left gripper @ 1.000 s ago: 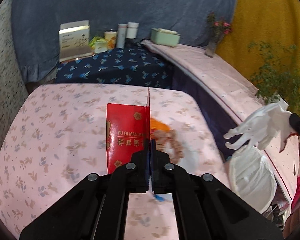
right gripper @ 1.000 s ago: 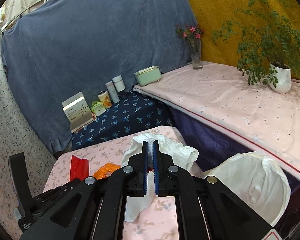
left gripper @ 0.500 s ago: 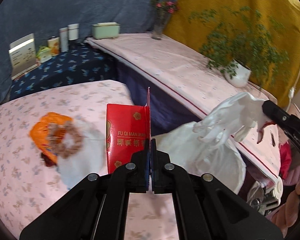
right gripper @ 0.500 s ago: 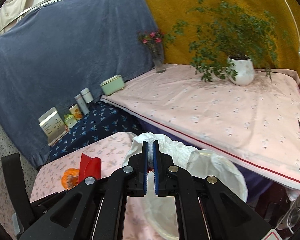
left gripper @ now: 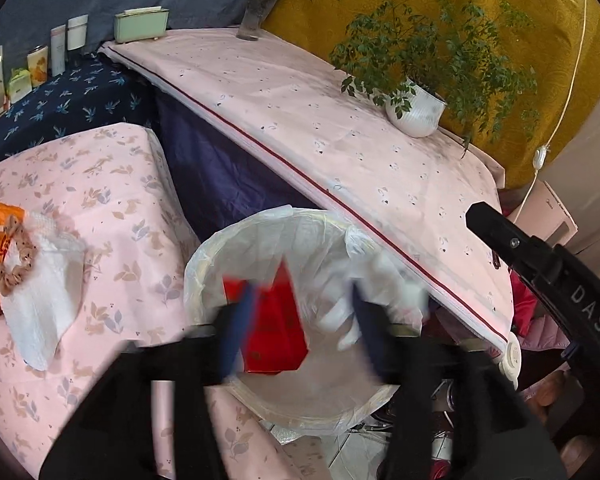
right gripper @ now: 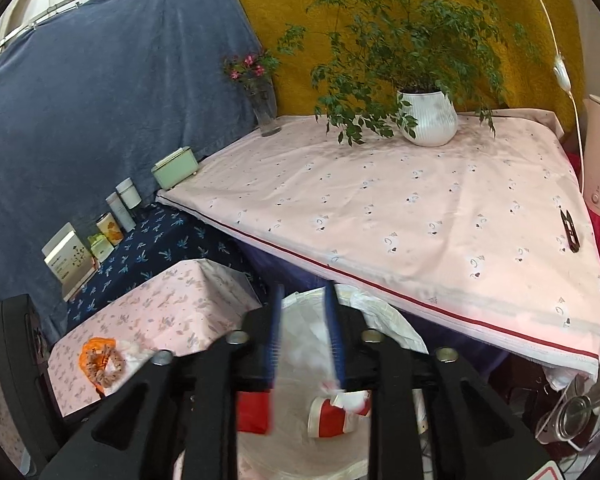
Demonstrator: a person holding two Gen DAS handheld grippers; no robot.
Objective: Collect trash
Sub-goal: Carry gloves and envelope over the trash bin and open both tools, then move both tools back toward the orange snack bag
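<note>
Left claw (left gripper: 300, 328) has sprung open; red packet (left gripper: 274, 320) now in bin (left gripper: 204, 256).

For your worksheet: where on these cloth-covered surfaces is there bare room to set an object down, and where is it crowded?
Free: the white-pink tablecloth between the glass vase and the potted plant, and forward to its red-striped edge. Also the floral cloth between the tissue and the lined bin. Crowded: the navy cloth back edge, lined with containers, and the bin mouth.

A potted plant (right gripper: 428, 118) and a flower vase (right gripper: 266, 114) stand along the far edge of the pink-clothed table (right gripper: 400, 216), a mint box (right gripper: 176, 168) at its left corner, bottles (right gripper: 124, 202) on the navy cloth beside.
</note>
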